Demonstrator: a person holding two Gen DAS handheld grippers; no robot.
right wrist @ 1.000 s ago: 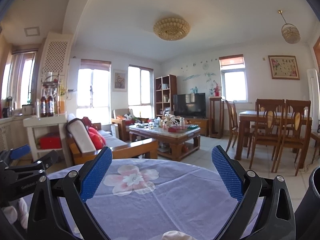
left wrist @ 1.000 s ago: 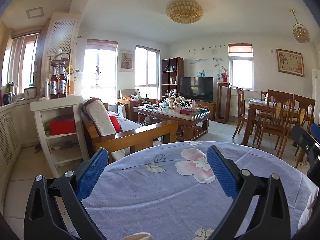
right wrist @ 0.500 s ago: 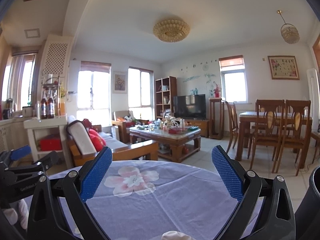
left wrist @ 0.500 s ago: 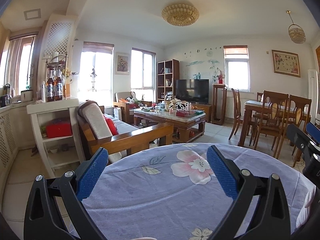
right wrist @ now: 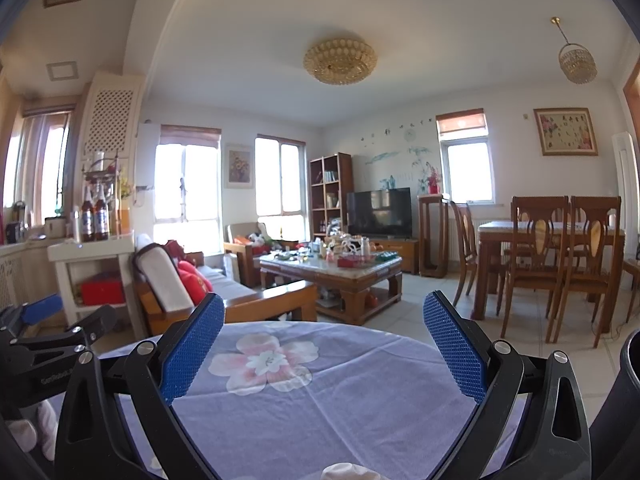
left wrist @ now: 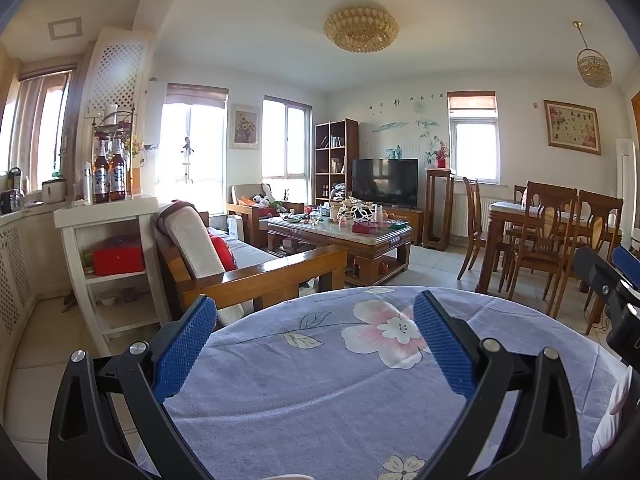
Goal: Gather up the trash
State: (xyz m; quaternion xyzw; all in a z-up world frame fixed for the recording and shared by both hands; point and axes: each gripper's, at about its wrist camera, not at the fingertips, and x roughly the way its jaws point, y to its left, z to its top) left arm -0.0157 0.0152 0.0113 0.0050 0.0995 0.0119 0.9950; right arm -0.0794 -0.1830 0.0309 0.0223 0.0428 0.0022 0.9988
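My left gripper (left wrist: 314, 320) is open and empty above a round table with a lilac floral cloth (left wrist: 320, 392). My right gripper (right wrist: 324, 316) is open and empty above the same cloth (right wrist: 320, 400). A white crumpled bit (right wrist: 346, 472) shows at the bottom edge of the right wrist view, below the fingers. Each gripper appears at the edge of the other's view: the right one (left wrist: 612, 280) and the left one (right wrist: 44, 340). A dark round container rim (right wrist: 628, 380) stands at the far right.
Beyond the table are a wooden sofa (left wrist: 240, 264), a white shelf with bottles (left wrist: 108, 216), a cluttered coffee table (left wrist: 348, 232), a TV (left wrist: 384, 184) and a dining table with chairs (left wrist: 548, 224). Tiled floor lies between them.
Both views have tilted slightly down and shifted; the left gripper view shows more of the cloth's far edge. Both grippers stay open.
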